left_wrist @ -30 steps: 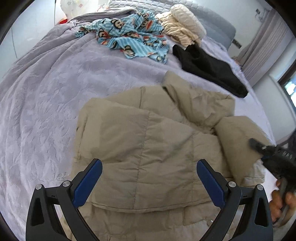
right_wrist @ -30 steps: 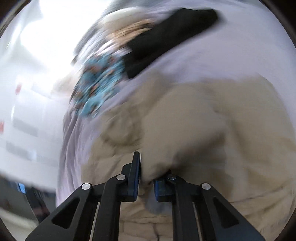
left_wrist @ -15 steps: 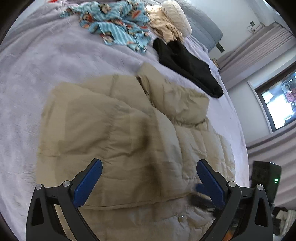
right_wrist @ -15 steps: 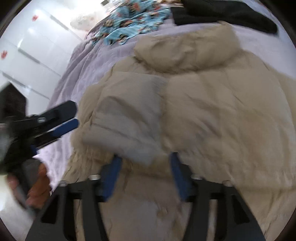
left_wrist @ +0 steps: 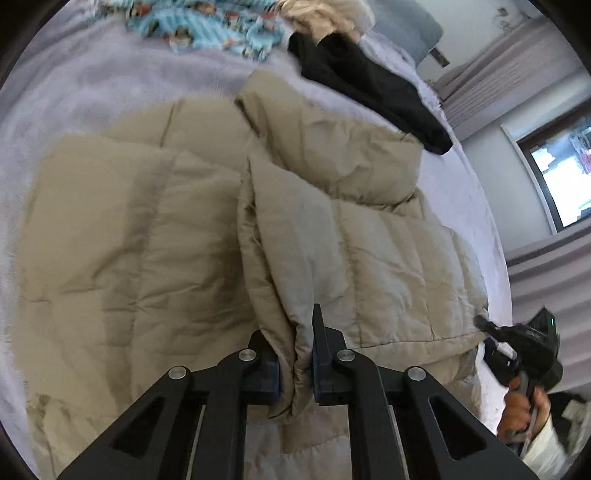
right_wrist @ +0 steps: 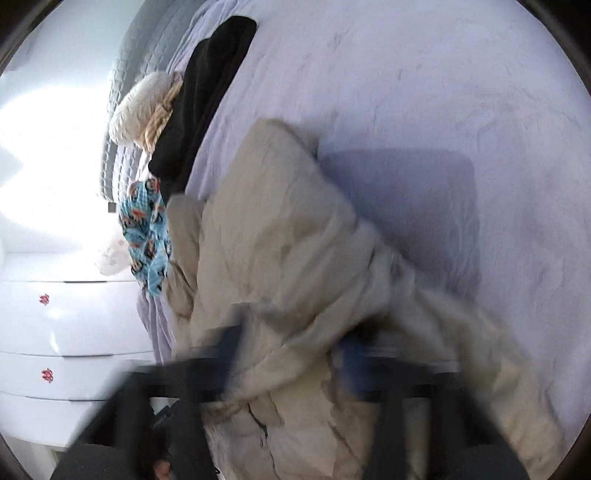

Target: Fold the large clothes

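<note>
Left gripper [left_wrist: 295, 363]: fingers clamped on a pinched fold at the near edge of the folded-over panel of the beige puffer jacket [left_wrist: 155, 258]. The fabric bunches between the pads and stands up in a ridge.

Right gripper [right_wrist: 291, 365]: its own view is badly blurred. Jacket fabric bulges between the fingers [right_wrist: 354, 365]; going by the readings they have come together, and I judge them to be gripping the jacket's side, though the pad contact itself cannot be made out. In the left view this gripper sits at the jacket's right edge, held by the person's hand [left_wrist: 521, 413].

Task item, location: the jacket lies spread on the bed [left_wrist: 74, 92], front part nearest the grippers, collar toward the far side, one panel already turned over onto the body.

Handling, judged: quilted and padded, so light for its bulk, soft and springy. Folds will likely puff back open unless pressed flat. The shell looks smooth and may slip, so a deep bite on a seam or hem should hold better than a shallow pinch.

Where to take hold, judged: hem corners and side edges, both grippers level, so the panel travels as one sheet.

Beyond the jacket: a black garment [left_wrist: 369, 85], a blue patterned garment [left_wrist: 214, 26] and a cream knit [left_wrist: 325, 14] lie well apart from it, near the headboard.
</note>
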### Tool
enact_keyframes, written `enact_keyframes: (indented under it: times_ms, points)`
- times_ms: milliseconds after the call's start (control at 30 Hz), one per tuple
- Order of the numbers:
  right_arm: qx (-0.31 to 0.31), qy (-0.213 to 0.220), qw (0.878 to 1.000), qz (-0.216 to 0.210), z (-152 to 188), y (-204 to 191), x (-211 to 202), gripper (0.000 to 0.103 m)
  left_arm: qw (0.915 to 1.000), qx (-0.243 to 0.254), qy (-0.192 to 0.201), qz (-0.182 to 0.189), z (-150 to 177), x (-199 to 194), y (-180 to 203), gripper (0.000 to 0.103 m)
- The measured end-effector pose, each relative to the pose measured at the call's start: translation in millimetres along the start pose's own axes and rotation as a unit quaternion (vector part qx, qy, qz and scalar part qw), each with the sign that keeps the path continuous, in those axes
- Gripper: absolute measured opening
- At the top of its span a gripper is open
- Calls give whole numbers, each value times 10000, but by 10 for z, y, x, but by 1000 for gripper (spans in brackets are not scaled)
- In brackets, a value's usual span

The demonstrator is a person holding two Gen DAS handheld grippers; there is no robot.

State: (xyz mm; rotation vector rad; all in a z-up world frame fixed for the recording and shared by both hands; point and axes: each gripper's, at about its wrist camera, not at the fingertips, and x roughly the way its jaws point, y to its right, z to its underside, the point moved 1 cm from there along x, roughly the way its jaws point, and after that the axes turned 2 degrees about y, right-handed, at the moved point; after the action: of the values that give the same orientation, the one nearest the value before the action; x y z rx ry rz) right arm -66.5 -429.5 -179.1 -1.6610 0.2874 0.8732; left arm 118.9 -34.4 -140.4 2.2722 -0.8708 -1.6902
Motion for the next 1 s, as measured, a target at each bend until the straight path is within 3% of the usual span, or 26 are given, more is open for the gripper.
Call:
enact_keyframes:
  times_ms: [133,200,333,533,567,600,667,700,767,900,1000]
  points:
    - [-503,-64,9987,-12,-3,-101,9,4,9991,158,64,-400,146,-75,-95,13]
    - [-797,-200,9964,231,81,-113,99,4,9987,95,-62,-506,190,20,-212,13]
    - [-584,-278,9973,348,118,81,320,5,9986,74,-97,-514,179,89,-279,13]
    - [-661,-327,9965,391,108,59,278,7,9948,45,176,-1000,159,-207,-306,17]
    - [-719,-368,9955,496,127,9,274,11,9936,95,210,-1107,155,-264,-305,17]
    - [-822,-454,9935,650,157,-53,245,22,9918,168,268,-1241,149,-332,-297,17]
    - [-1210,-639,9871,835,251,-200,112,35,9895,226,381,-1373,132,-462,-291,17]
    - [-1419,-666,9839,862,286,-281,48,37,9887,232,470,-1404,110,-536,-283,17]
    - [-1986,-546,9741,935,348,-469,-117,37,9882,230,616,-1381,58,-654,-256,17]
    - [-2510,276,9619,1046,125,-728,-340,37,9912,310,753,-1041,-97,-669,-80,17]
    - [-2293,263,9703,729,-194,-813,-226,33,9891,637,665,-1148,-177,-399,91,17]
